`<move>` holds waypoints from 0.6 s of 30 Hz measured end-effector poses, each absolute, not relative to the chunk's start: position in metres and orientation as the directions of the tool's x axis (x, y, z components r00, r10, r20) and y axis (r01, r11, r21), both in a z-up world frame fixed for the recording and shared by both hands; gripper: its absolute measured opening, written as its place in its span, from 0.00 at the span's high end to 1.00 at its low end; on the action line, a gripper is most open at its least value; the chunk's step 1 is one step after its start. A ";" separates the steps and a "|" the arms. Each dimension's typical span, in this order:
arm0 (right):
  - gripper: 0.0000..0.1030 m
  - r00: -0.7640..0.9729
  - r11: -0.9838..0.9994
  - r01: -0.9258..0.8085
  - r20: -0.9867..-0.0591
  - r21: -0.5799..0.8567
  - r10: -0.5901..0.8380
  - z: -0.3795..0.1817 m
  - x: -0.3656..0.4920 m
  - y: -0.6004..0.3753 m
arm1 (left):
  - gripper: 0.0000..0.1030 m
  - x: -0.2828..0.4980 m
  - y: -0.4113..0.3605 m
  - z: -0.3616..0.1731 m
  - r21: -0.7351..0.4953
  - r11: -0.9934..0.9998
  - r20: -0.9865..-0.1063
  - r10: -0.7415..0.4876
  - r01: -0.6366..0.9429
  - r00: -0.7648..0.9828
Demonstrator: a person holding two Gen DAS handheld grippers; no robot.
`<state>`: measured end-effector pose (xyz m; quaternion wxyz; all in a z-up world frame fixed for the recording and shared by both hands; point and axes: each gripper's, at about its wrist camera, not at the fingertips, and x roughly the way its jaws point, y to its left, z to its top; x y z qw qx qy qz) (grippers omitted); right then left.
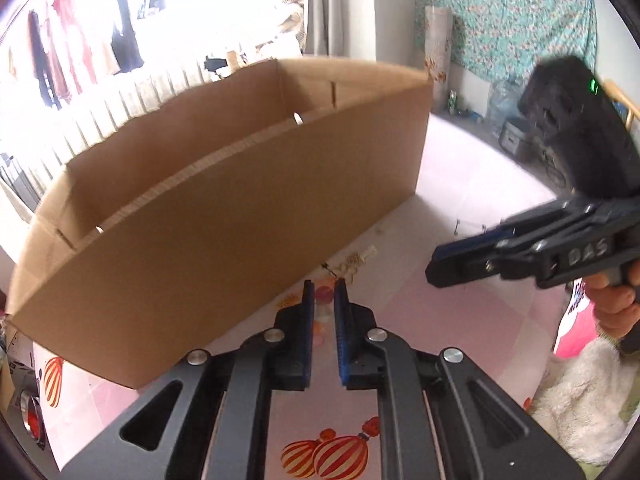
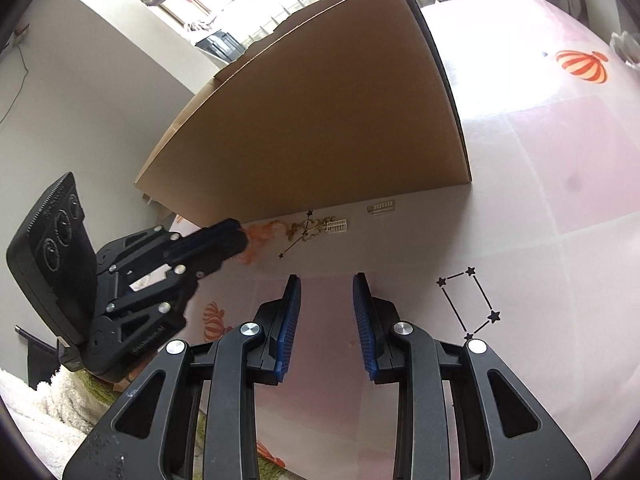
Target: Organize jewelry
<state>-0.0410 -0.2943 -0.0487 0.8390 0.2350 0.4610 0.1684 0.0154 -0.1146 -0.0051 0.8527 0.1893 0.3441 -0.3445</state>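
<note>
An open cardboard box (image 1: pixel 224 216) stands on the pink table; it also shows in the right wrist view (image 2: pixel 320 120). Jewelry lies along its base: an orange beaded piece (image 2: pixel 260 240), a gold piece (image 2: pixel 308 228), two small white pieces (image 2: pixel 381 207), and a black star chain (image 2: pixel 468 304) to the right. My left gripper (image 1: pixel 324 292) hovers just over the orange piece (image 1: pixel 324 294), jaws narrowly apart, nothing clearly held; it also shows in the right wrist view (image 2: pixel 236 236). My right gripper (image 2: pixel 326 280) is open and empty above the table; it also shows in the left wrist view (image 1: pixel 436 260).
The table cover (image 2: pixel 560 160) is pink with orange lantern prints. A white fluffy cloth (image 1: pixel 580 408) lies at the table's near edge. The box wall stands close behind the jewelry. Clothes hang by the window behind.
</note>
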 end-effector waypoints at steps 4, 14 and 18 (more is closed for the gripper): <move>0.73 0.523 0.835 -0.063 -0.695 0.546 0.494 -0.048 -0.045 -0.297 | 0.91 0.009 -0.098 0.014 0.042 0.730 -0.686 -0.475 0.682 0.551; 0.73 0.531 0.844 -0.079 -0.694 0.530 0.485 -0.037 -0.052 -0.292 | 0.90 0.007 -0.044 -0.001 -0.177 0.852 -0.741 -0.445 0.493 0.503; 0.73 0.536 0.850 -0.079 -0.697 0.520 0.476 -0.036 -0.050 -0.291 | 0.83 0.007 -0.023 -0.006 -0.192 0.894 -0.753 -0.398 0.404 0.524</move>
